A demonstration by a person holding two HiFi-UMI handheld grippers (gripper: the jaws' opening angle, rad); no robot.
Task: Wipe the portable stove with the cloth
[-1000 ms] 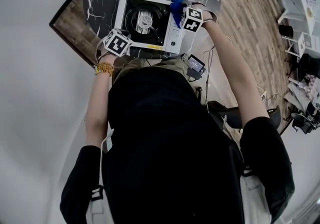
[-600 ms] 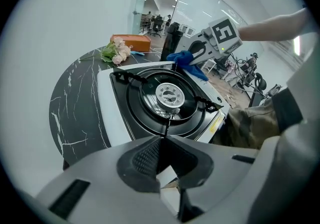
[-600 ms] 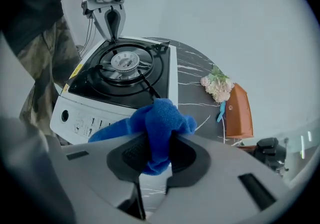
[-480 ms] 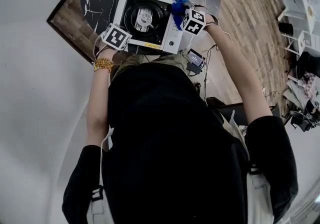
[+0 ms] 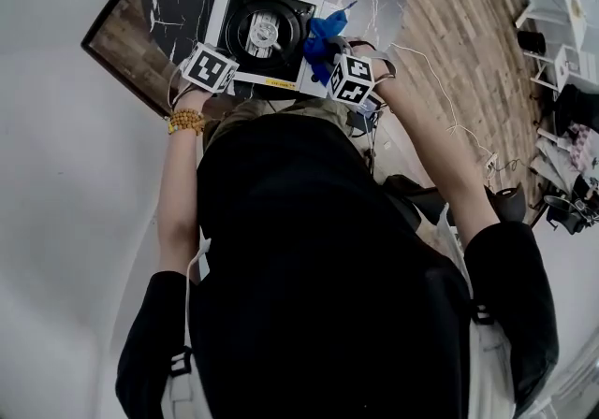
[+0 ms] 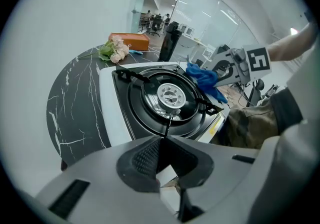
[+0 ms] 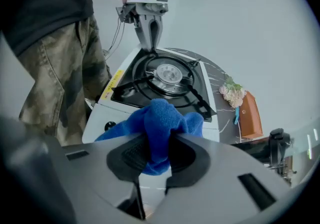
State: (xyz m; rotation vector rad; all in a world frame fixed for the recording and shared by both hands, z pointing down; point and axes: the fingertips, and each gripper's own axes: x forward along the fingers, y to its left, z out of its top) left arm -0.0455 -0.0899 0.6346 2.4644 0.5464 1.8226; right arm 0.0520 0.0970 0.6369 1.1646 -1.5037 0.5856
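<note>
- The right tool (image 7: pixel 154 150) pinches the blue cloth (image 7: pixel 162 115) over the right side of the stove (image 7: pixel 98 114).
- The left tool (image 6: pixel 161 143) is pressed together at its near left corner.

Both arms reach forward and down toward the portable stove (image 5: pixel 223 7); the left gripper (image 6: pixel 162 144) points steeply down at the stove's near left corner, its jaws together. The right gripper (image 7: pixel 154 154) tilts down over the stove's near right side; its jaws are clamped on the blue cloth (image 7: pixel 161 117).
</note>
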